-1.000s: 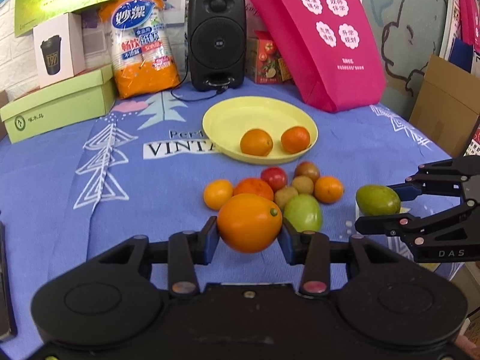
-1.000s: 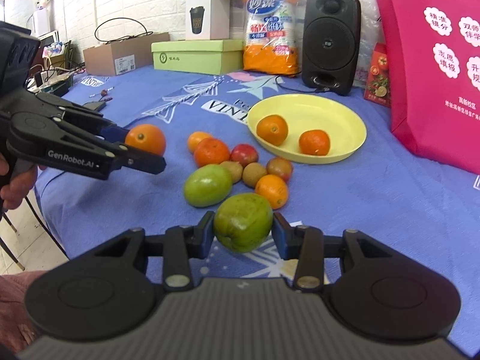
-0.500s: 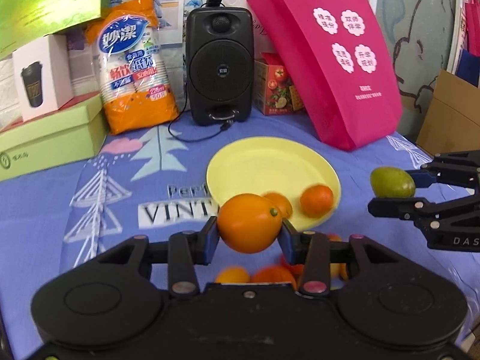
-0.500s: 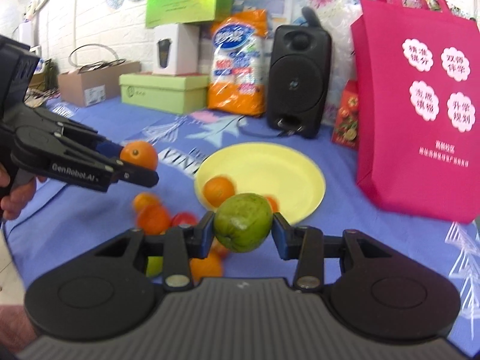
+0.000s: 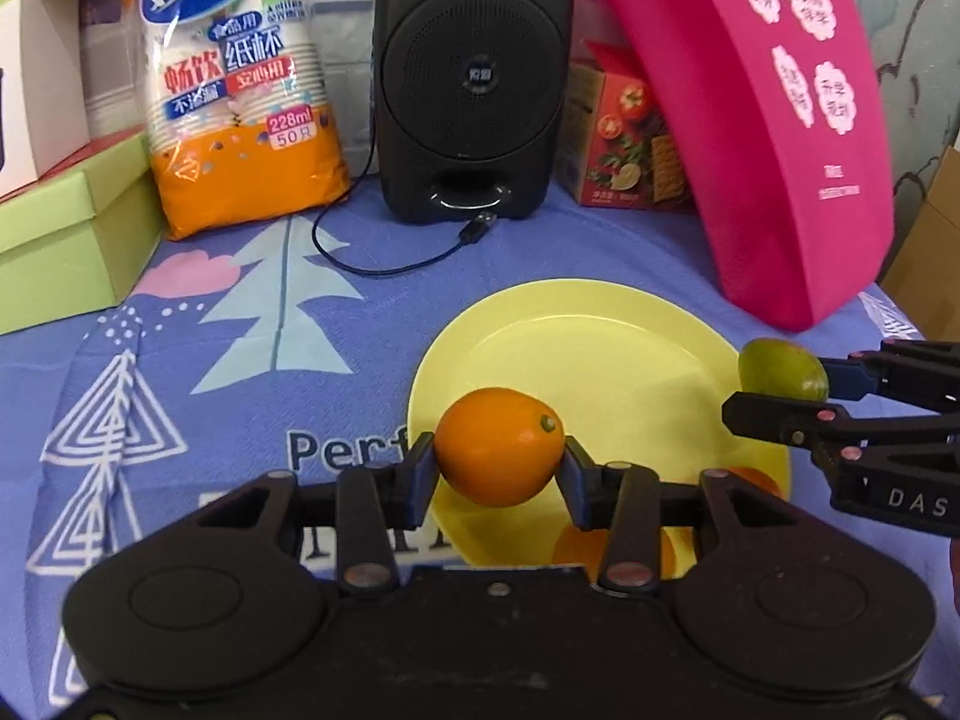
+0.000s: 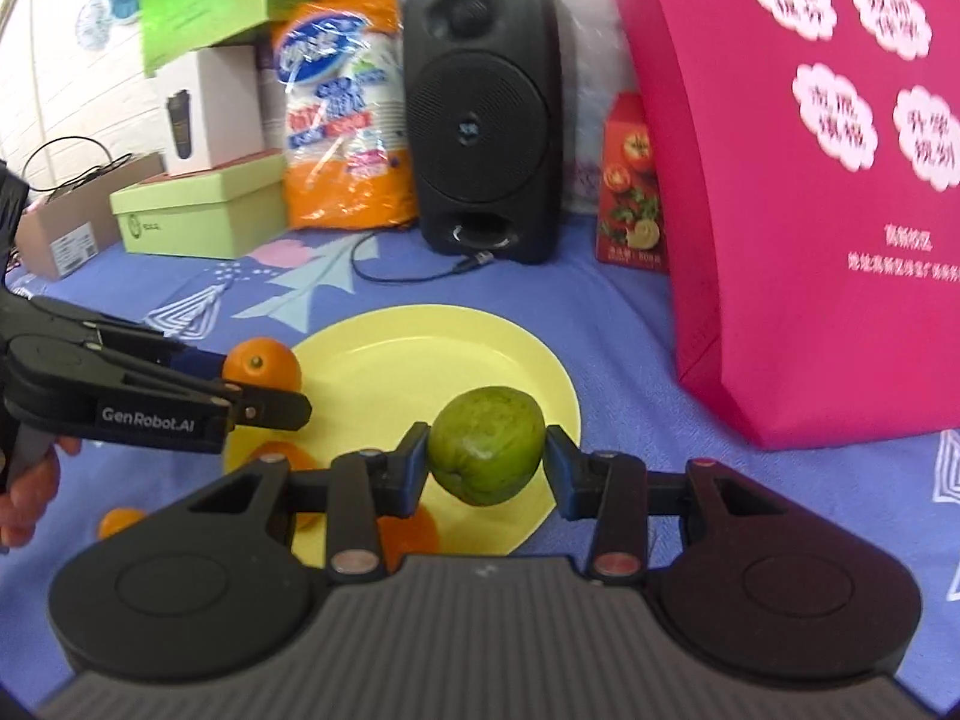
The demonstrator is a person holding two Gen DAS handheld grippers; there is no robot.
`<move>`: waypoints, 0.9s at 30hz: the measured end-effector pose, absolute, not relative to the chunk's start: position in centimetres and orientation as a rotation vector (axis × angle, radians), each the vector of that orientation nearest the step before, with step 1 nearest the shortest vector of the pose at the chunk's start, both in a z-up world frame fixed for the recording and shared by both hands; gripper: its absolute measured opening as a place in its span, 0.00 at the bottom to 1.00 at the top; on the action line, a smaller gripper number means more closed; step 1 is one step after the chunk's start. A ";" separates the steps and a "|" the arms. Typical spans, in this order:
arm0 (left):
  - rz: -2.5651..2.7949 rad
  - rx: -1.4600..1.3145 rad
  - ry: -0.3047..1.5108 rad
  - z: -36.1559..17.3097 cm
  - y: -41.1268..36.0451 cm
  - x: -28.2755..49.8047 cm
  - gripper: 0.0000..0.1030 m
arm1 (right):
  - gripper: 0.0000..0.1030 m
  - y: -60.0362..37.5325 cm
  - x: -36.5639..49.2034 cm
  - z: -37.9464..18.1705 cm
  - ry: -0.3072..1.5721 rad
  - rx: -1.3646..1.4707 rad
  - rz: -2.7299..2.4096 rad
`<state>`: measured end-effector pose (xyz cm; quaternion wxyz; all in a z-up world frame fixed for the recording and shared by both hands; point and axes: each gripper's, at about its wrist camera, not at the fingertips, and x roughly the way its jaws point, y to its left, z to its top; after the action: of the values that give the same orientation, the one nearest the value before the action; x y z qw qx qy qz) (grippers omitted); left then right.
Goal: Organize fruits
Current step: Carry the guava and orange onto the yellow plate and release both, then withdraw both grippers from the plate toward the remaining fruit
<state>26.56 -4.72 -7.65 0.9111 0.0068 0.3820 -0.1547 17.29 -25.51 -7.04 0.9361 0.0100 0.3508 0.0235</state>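
My left gripper (image 5: pixel 498 471) is shut on a large orange (image 5: pixel 498 447) and holds it over the near left rim of the yellow plate (image 5: pixel 600 354). The right gripper (image 6: pixel 486 462) is shut on a green fruit (image 6: pixel 487 445) above the plate's (image 6: pixel 420 360) near right part. In the left wrist view the right gripper (image 5: pixel 780 387) reaches in from the right with the green fruit (image 5: pixel 780 369). In the right wrist view the left gripper (image 6: pixel 264 384) comes in from the left with the orange (image 6: pixel 261 363). Two small oranges (image 5: pixel 750 477) lie on the plate's near side, mostly hidden behind the grippers.
Behind the plate stand a black speaker (image 5: pixel 474 78) with a loose cable (image 5: pixel 396 264), an orange pack of paper cups (image 5: pixel 240 84), a green box (image 5: pixel 66 240), a small red carton (image 5: pixel 624 138) and a pink bag (image 5: pixel 762 120). A small orange (image 6: pixel 117 522) lies on the blue cloth at the left.
Both grippers moved forward over the table with their fruits, from above the loose pile to above the yellow plate. The pile has dropped out of view below them.
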 end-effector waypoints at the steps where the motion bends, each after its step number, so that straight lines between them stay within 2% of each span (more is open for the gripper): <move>1: -0.318 0.018 0.787 -7.8 -4.8 26.8 0.43 | 0.39 -25.6 17.6 -7.3 0.722 0.027 0.051; 5: -0.333 0.029 0.763 -7.7 -5.1 27.0 0.62 | 0.39 -25.6 18.6 -8.0 0.744 0.027 0.063; 6: -0.327 0.040 0.759 -7.7 -5.2 26.8 0.64 | 0.41 -25.5 18.7 -8.1 0.747 0.026 0.070; 12: -0.299 0.054 0.736 -6.7 -4.3 25.1 0.66 | 0.44 -24.9 18.0 -7.2 0.723 0.007 0.073; 15: -0.284 0.040 0.711 -5.8 -3.2 23.6 0.73 | 0.45 -24.9 17.0 -6.3 0.700 0.003 0.072; 27: -0.224 0.006 0.635 -2.6 0.8 16.3 0.73 | 0.49 -23.9 12.2 -3.4 0.642 -0.047 0.072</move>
<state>16.31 0.81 -2.65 0.9438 0.0027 0.3117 -0.1099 12.18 -23.89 -3.39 0.9480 -0.0233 0.3155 0.0352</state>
